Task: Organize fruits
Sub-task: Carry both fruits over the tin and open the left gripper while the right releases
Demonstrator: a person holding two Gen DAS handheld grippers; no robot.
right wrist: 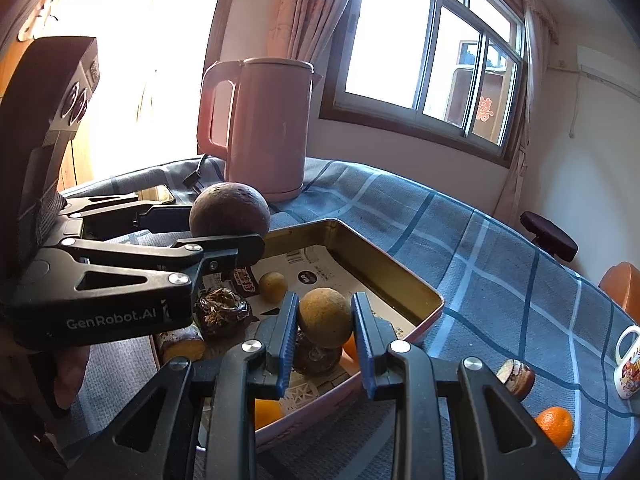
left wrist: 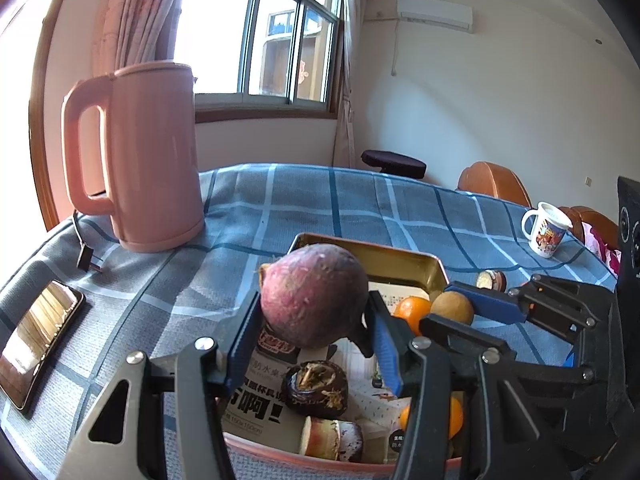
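Gold metal tray (left wrist: 404, 258) sits on the blue checked tablecloth (left wrist: 320, 204), already holding a few fruits – an orange (left wrist: 414, 310) among them. The left gripper (left wrist: 314, 330) is clamped on a big purple-red fruit (left wrist: 314, 298) above the tray, and the right gripper (right wrist: 325, 330) pinches a small round brown fruit (right wrist: 325, 322) over the tray too. Pink kettle (left wrist: 152, 152) stands behind – another orange (right wrist: 555, 426) lies loose on the cloth.

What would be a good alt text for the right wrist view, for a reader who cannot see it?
The right gripper holds a small round brown fruit above a gold-walled tray lined with paper, where other fruits lie. At left, the left gripper holds a purple fruit; a pink kettle stands behind on the blue checked tablecloth.
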